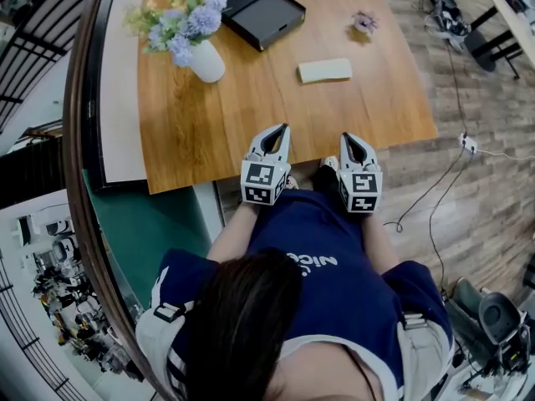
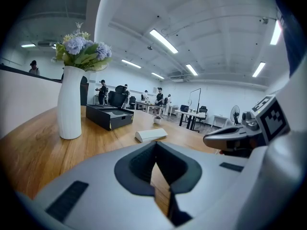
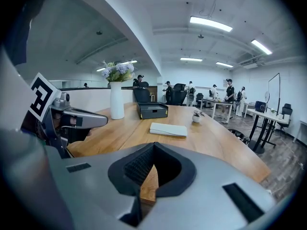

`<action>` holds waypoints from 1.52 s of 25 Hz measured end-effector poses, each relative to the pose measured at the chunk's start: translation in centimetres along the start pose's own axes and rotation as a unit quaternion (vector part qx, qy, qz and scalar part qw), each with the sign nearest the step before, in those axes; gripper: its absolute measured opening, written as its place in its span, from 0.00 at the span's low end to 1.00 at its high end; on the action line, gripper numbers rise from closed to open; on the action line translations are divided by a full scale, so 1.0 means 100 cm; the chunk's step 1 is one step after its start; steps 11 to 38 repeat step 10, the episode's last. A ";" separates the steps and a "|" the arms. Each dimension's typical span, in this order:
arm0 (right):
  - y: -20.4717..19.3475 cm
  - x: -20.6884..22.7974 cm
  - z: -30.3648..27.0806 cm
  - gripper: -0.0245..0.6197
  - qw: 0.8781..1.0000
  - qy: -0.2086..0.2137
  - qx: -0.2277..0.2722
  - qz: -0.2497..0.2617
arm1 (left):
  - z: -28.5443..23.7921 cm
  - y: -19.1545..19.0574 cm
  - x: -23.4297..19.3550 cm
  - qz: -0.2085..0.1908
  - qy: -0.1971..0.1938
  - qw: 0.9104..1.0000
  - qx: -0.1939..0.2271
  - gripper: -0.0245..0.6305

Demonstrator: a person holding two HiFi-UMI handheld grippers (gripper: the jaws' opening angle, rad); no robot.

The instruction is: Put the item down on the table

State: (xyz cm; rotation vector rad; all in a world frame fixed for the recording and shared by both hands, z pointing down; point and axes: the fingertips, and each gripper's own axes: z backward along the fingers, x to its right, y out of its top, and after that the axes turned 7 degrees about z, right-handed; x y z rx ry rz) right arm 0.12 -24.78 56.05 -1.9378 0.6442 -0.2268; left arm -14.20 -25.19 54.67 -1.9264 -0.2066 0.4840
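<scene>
A flat white item (image 1: 325, 70) lies on the wooden table (image 1: 251, 107), past the middle; it also shows as a pale slab (image 2: 151, 135) in the left gripper view and a white pad (image 3: 168, 129) in the right gripper view. My left gripper (image 1: 284, 129) hangs at the table's near edge, jaws shut with nothing between them. My right gripper (image 1: 345, 138) is beside it, also shut and empty. Both point toward the item but stay well short of it.
A white vase of flowers (image 1: 203, 57) stands at the far left of the table. An open black box (image 1: 262, 11) sits at the back, and a small potted plant (image 1: 364, 22) at the back right. Cables (image 1: 443, 182) trail over the floor to the right.
</scene>
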 end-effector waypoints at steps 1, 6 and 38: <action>0.000 -0.001 -0.001 0.05 1.000 0.002 -0.001 0.002 | 0.000 0.001 0.000 -0.001 0.001 1.000 0.001 0.04; -0.005 -0.002 -0.003 0.05 1.000 0.009 -0.006 -0.002 | -0.001 0.001 -0.004 0.000 0.009 1.000 0.001 0.04; -0.006 0.001 -0.004 0.05 1.000 0.005 -0.004 -0.005 | -0.001 0.002 -0.007 0.005 0.011 1.000 0.004 0.04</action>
